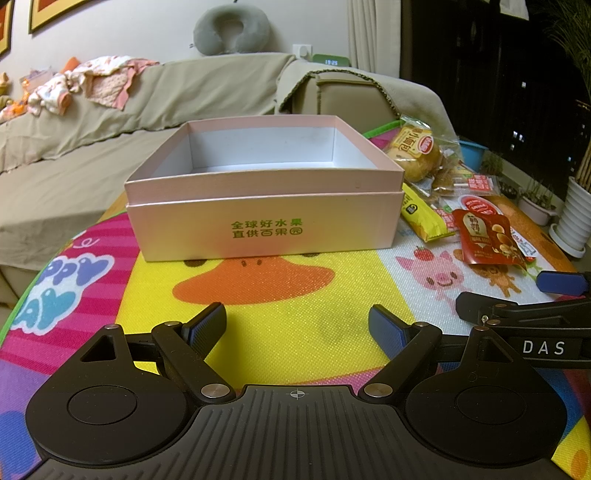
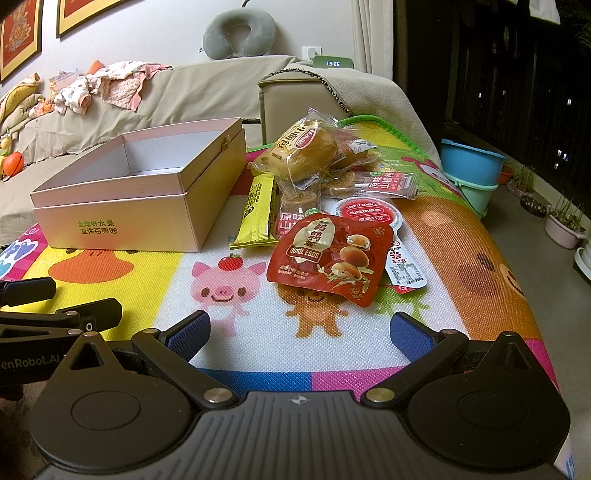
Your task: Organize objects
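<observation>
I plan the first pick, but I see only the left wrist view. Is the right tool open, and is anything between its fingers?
Observer: The right tool is open, with nothing between its fingers.
Operator: Which packet lies nearest to it?
Observer: The red pouch, flat on the mat. Its print reads QUAIL EGGS.
Operator: What stands past the mat's right edge?
Observer: A blue bucket, stacked in a green bucket.

a home living room: a covered sofa [image 2: 177,96] with baby clothes [image 2: 110,86] stands behind a cartoon play mat [image 2: 461,236], framed pictures [image 2: 85,13] above the sofa.
</observation>
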A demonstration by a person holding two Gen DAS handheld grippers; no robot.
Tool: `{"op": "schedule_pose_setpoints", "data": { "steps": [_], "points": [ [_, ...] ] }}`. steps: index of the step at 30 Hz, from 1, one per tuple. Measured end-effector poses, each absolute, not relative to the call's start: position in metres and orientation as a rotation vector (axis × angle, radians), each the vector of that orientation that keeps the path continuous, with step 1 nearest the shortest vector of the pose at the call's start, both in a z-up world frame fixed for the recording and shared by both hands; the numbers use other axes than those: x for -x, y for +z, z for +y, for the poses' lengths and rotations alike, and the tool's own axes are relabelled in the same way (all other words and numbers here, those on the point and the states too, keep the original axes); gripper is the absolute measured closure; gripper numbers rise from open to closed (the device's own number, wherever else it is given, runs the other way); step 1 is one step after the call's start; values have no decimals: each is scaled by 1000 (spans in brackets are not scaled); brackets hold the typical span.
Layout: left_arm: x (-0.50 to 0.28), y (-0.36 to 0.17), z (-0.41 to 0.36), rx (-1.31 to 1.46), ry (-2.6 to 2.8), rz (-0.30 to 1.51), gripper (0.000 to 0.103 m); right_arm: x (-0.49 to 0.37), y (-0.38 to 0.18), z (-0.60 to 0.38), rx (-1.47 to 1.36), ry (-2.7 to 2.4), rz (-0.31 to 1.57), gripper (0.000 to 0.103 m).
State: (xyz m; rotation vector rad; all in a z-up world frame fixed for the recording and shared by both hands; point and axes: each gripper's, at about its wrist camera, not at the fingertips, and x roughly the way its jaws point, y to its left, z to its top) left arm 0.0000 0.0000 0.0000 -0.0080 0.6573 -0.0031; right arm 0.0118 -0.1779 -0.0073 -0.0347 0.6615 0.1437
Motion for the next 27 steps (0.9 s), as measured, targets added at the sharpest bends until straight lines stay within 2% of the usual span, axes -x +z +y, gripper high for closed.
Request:
{"op": "schedule_pose_setpoints", "data": {
  "steps": [27],
  "points": [
    [0,0,0,5,-2,658,14,-12,-7,-179,33,146,667,0]
  ]
}}
